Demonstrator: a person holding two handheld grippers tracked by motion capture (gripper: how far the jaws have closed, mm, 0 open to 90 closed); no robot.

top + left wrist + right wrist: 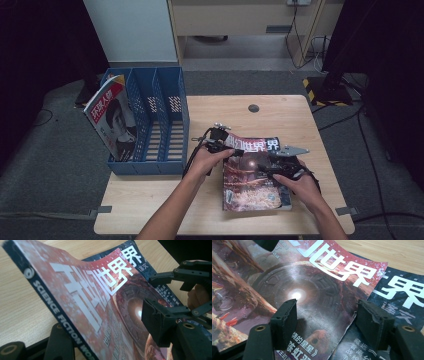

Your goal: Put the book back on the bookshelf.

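Observation:
A red science-fiction magazine (250,182) lies on top of a dark blue one (274,144) at the middle right of the wooden table (150,195). My left gripper (229,150) is shut on the red magazine's spine edge near its top. In the left gripper view (103,320) one jaw is under the spine and the other on the cover (82,297), and that side is raised off the table. My right gripper (267,167) stands open astride the cover's right edge. In its own view (328,307) one jaw rests over the red cover (312,290) and one over the dark magazine (402,295).
A blue file rack (165,115) with three slots stands at the table's left. Its leftmost slot holds an upright magazine (112,120) with a red title band. A round cable hole (253,108) sits near the far edge. Cables and furniture legs are on the floor beyond.

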